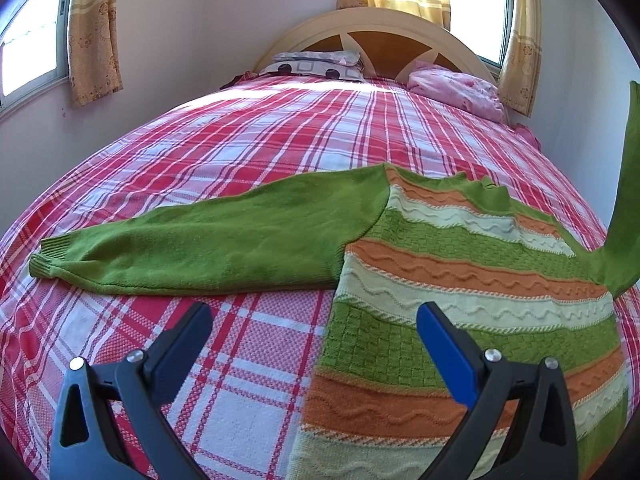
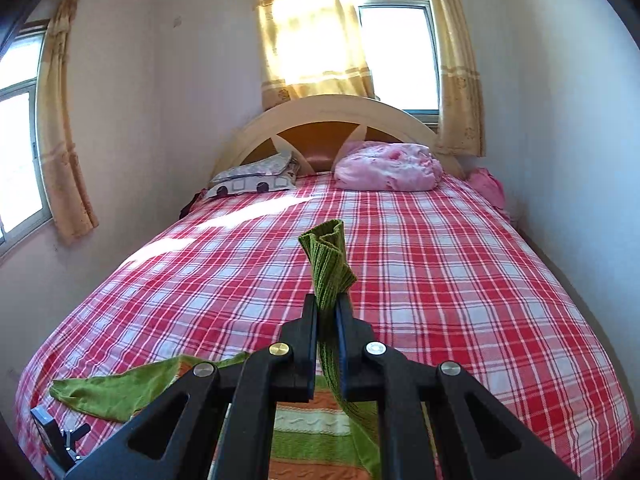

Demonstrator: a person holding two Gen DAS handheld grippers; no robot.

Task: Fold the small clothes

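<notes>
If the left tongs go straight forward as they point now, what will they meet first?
Most likely the striped sweater, near its left edge where the green sleeve joins it. The open left tongs point down at the plaid bed cover; depth is unclear.

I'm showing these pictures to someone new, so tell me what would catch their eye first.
A green sweater with orange and cream knitted stripes lies spread on the red plaid bedsheet, one sleeve stretched flat to the left. The right gripper has its jaws shut on the ribbed cuff of the other sleeve, lifted off the bed. The left gripper hangs open over the sweater's near edge.
</notes>
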